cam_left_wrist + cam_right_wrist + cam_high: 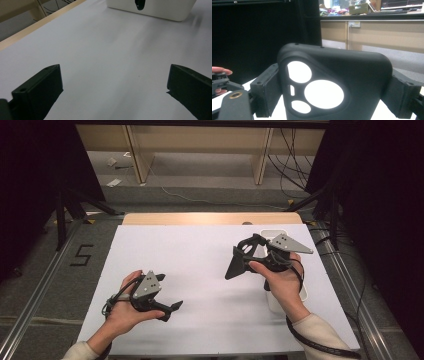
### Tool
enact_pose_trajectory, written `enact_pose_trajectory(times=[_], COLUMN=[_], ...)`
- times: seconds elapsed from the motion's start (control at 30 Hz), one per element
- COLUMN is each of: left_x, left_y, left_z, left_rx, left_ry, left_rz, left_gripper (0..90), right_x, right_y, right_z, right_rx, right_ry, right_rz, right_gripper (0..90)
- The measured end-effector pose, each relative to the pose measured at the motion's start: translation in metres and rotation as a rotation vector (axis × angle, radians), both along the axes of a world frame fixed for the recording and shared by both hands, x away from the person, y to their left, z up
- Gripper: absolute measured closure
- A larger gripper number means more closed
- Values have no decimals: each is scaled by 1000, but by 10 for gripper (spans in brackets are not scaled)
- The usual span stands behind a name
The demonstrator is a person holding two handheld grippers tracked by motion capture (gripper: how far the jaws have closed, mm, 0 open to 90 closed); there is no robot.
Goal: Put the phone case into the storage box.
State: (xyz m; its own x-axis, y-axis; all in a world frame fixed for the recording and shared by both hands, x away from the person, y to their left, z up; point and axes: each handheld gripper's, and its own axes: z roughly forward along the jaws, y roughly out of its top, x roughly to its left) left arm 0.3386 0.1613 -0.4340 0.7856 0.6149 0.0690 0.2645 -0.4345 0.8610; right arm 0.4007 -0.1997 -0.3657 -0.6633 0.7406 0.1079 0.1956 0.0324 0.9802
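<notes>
A black phone case [239, 262] with round camera cutouts is held up above the white table top [200, 270], at the right. My right gripper [256, 252] is shut on it. In the right gripper view the phone case [362, 75] sits clamped between both jaws of the right gripper [335, 91], and the white table shows through its holes. My left gripper [170, 311] rests low at the front left, open and with nothing in it. In the left gripper view the left gripper [113, 85] has its jaws wide apart over bare table.
A white rectangular bin [276, 304] stands at the table's right edge, under my right hand; the white bin [155, 10] also lies ahead in the left gripper view. A wooden strip [210, 218] borders the far edge. Cables and stands lie on the floor beyond.
</notes>
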Motion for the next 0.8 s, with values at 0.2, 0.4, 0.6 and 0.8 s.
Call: enact_pose_trajectory(times=[0.2,0.4,0.6,0.8], left_x=[0,2,3,3], left_y=[2,3,4,4], left_z=[-1,-2,-3,-3], left_rx=[3,2,0,-2], left_ry=[5,9,12,12], left_rz=[7,13,16,21], left_gripper=[0,0,0,0], right_x=[0,2,3,3], right_y=[-3,-7,-13,-16], right_z=[2,5,8,11], right_rx=[3,10,14,16], right_ry=[-4,-10,-18,-25], right_rz=[-10,-22,-36,-48], right_gripper=[156,156,156,156])
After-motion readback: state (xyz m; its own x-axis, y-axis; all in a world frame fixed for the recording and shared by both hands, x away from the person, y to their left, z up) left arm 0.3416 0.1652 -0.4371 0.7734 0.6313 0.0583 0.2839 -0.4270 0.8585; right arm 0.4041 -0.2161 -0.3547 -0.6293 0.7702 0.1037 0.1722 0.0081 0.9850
